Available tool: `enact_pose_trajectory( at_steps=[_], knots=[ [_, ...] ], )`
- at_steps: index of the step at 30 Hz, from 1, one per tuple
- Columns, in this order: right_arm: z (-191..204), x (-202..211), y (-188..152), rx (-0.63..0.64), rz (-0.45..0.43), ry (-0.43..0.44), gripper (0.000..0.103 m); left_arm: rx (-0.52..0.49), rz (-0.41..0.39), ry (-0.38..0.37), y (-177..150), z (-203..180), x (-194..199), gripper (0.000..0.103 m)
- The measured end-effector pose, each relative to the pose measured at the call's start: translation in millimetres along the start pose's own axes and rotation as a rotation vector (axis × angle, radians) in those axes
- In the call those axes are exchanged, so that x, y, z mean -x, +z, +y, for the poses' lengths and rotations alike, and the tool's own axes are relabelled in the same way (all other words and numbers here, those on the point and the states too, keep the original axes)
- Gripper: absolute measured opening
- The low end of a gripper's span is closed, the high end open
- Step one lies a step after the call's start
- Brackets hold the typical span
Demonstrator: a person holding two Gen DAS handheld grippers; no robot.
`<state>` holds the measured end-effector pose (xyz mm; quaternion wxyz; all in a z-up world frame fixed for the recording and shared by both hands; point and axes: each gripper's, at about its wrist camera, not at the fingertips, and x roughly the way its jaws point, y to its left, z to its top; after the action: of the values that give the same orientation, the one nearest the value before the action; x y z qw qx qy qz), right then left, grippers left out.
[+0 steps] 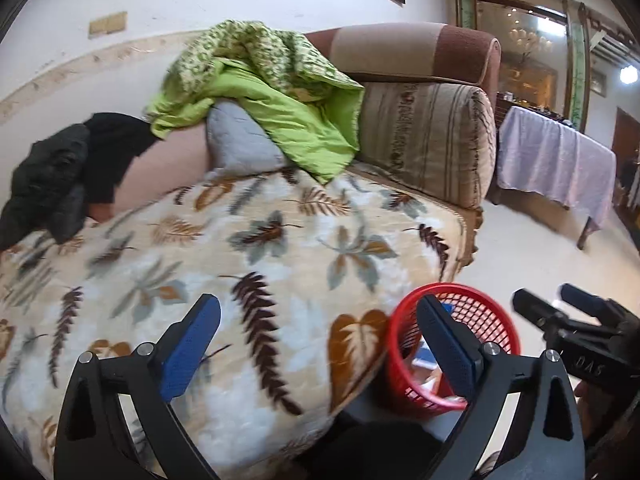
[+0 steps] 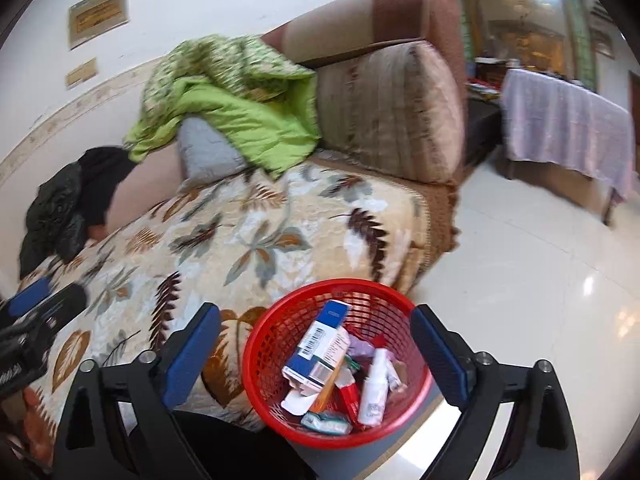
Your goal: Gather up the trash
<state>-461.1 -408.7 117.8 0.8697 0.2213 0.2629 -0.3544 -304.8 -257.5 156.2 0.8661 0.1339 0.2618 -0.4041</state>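
Observation:
A red mesh basket (image 2: pixel 264 364) stands on the floor by the sofa's front corner. It holds trash: a blue and white carton (image 2: pixel 320 344), a small white bottle (image 2: pixel 374 388), wrappers and tubes. My right gripper (image 2: pixel 316 344) is open and empty, just above the basket. My left gripper (image 1: pixel 318 336) is open and empty over the leaf-patterned blanket (image 1: pixel 240 248), with the basket (image 1: pixel 496 320) behind its right finger. The right gripper (image 1: pixel 576 308) shows at the right edge of the left wrist view.
The sofa carries a green quilt (image 1: pixel 272 100), a grey cushion (image 1: pixel 240 144) and black clothes (image 1: pixel 60 176). A striped sofa arm (image 1: pixel 432 136) rises on the right. A table with a lilac cloth (image 2: pixel 568 132) stands across the glossy tiled floor (image 2: pixel 520 264).

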Motion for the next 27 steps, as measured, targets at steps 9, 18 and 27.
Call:
enact_pose_trajectory(
  at_steps=[9,18,27],
  knots=[
    [14,42,-34,-0.032,-0.024,-0.055,0.103,-0.051,-0.042,0.148,-21,4,43,0.103],
    [21,56,-42,-0.001,-0.035,-0.108,0.103,-0.118,-0.005,0.207,-38,-6,60,0.103],
    [18,57,-43,-0.016,-0.032,-0.104,0.103,-0.098,0.012,0.240,-42,-4,56,0.103]
  ],
)
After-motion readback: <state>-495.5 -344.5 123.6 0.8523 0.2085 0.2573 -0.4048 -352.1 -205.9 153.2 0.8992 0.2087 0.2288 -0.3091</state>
